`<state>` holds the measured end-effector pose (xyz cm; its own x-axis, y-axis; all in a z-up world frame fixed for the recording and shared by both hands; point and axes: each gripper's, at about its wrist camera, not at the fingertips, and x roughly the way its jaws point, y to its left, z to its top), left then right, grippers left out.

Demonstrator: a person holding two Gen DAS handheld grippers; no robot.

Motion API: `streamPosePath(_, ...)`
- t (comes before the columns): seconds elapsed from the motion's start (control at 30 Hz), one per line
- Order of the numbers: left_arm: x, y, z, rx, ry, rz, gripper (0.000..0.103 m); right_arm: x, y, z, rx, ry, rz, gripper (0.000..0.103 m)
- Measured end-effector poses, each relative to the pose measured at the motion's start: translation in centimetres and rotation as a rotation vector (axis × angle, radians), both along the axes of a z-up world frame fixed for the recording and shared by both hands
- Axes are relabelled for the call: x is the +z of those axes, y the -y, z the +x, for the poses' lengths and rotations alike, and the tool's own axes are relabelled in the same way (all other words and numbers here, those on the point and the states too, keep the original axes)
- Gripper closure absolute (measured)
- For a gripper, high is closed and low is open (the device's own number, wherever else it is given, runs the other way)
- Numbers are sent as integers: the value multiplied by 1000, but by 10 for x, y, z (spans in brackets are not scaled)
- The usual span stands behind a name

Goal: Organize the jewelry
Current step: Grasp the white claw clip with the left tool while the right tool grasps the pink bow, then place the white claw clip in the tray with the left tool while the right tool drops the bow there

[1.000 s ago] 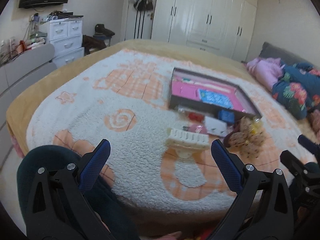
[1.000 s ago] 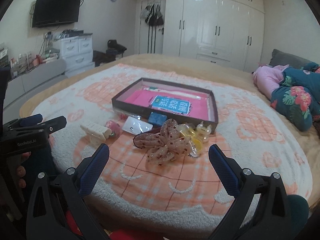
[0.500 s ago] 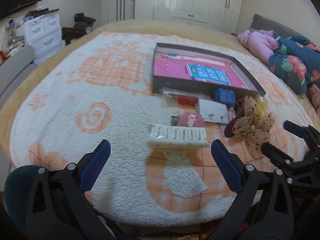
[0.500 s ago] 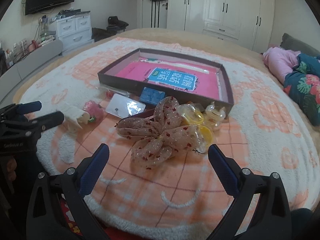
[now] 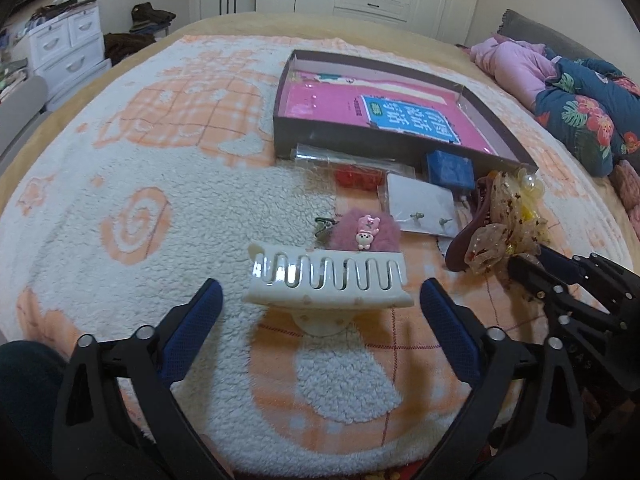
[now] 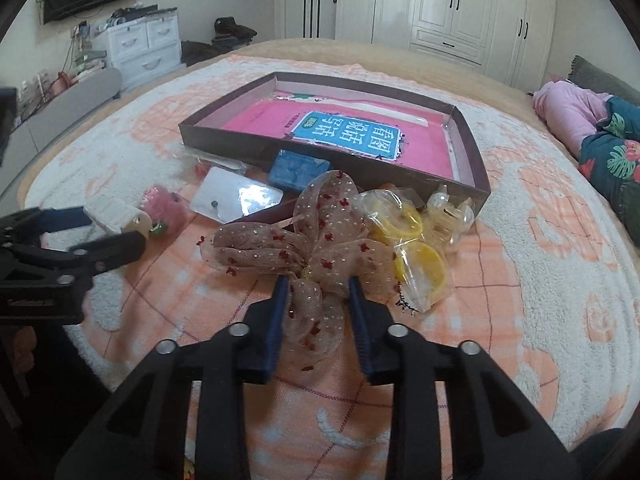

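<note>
As the two views show it, ordered from largest to smallest:

Bed: the blanket [image 6: 540, 240] of white fleece with orange checks carries everything, spreading under and ahead of both tongs.

Box: a shallow dark tray [image 6: 476, 168] with a pink book [image 6: 352, 136] inside lies beyond both tongs, well ahead of the left pair and nearer the right pair.

Left tongs [image 5: 320, 316]: released, jaws spread wide, hovering low over the blanket with nothing between the pads.

Right tongs [image 6: 318, 292]: clenched on the lower loop of the ribbon bow, blue pads pressing it from both sides.

Ribbon bow [image 6: 304, 248]: sheer beige with red specks, lying on the blanket, its lower loop between the right tongs' fingers.

Claw clip [image 5: 326, 280]: cream, toothed, directly ahead of the left tongs, just past the fingertips and between them.

Yellow rings [image 6: 416, 248]: bagged in clear plastic, just right of the bow, ahead of the right tongs.

Earring card [image 5: 424, 208]: white, in plastic, ahead and right of the left tongs.

Blue pad [image 6: 298, 168]: against the tray's near wall, beyond the bow.

Pink fuzzy clip [image 5: 364, 234]: just behind the claw clip, touching it.
</note>
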<state>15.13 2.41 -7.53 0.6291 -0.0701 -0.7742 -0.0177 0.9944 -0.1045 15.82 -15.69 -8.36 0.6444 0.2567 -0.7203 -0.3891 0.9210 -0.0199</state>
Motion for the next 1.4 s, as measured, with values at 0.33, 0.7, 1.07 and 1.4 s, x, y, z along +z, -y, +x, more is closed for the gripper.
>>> streamPosePath(0.33,4,-1,-2,-3,35,5,36,10,14,-11,11,5,81,96)
streamPosePath(0.7,38,-2,-9,-7,115,-15,36,33,26,-16,19,53,148,99)
streamPosePath(1.07,56,12,27,-24,153,-33,36,62,51,2,-42,124,167,99)
streamPosePath(1.4,60,26,62,-48,165,-32,36,75,71,32,-109,158,174,99)
